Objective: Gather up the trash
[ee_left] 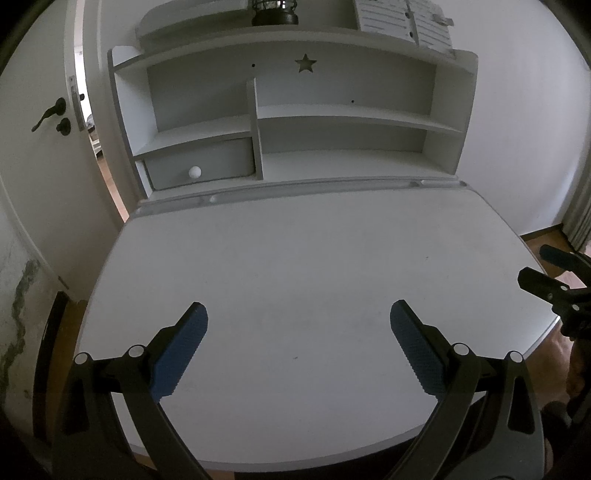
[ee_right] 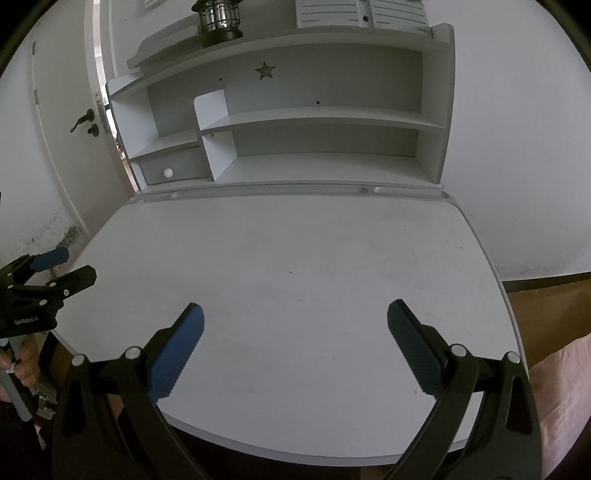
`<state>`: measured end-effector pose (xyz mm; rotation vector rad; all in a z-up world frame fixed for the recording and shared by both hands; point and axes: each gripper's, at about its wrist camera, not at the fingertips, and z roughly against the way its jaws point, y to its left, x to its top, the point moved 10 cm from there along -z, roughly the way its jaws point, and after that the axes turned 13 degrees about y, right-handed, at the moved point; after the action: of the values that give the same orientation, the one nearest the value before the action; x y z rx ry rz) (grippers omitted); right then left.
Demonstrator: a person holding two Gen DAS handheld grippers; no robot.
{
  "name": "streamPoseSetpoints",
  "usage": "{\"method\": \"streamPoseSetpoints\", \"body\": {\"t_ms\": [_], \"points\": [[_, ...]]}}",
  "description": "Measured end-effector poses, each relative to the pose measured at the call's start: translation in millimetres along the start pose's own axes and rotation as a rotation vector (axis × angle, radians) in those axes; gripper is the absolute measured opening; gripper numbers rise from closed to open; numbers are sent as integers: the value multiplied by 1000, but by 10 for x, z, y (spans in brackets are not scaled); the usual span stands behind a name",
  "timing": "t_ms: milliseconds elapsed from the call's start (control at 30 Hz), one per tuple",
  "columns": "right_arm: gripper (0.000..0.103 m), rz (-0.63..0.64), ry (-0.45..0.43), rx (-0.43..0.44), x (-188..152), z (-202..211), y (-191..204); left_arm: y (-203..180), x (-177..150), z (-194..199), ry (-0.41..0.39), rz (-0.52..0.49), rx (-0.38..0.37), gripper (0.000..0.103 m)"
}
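No trash shows in either view. My left gripper (ee_left: 298, 314) is open and empty, held above the near part of a white desk (ee_left: 295, 258). My right gripper (ee_right: 295, 314) is open and empty too, above the same desk (ee_right: 288, 251). The right gripper also shows at the right edge of the left wrist view (ee_left: 543, 273). The left gripper also shows at the left edge of the right wrist view (ee_right: 70, 266).
A white shelf unit (ee_left: 332, 118) with a star cut-out stands at the back of the desk, with a small drawer (ee_left: 199, 170) at its lower left. A black lantern (ee_right: 219, 18) sits on top. A white door (ee_left: 48, 122) stands ajar at the left.
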<state>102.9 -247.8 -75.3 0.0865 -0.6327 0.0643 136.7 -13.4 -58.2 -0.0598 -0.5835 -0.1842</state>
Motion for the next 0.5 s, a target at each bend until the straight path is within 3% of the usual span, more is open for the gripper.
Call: {"method": "streamPoseSetpoints", "body": {"t_ms": [500], "points": [[96,2,-1,0,1,-1,4,-3,-8,6,0,1,2,96]]}}
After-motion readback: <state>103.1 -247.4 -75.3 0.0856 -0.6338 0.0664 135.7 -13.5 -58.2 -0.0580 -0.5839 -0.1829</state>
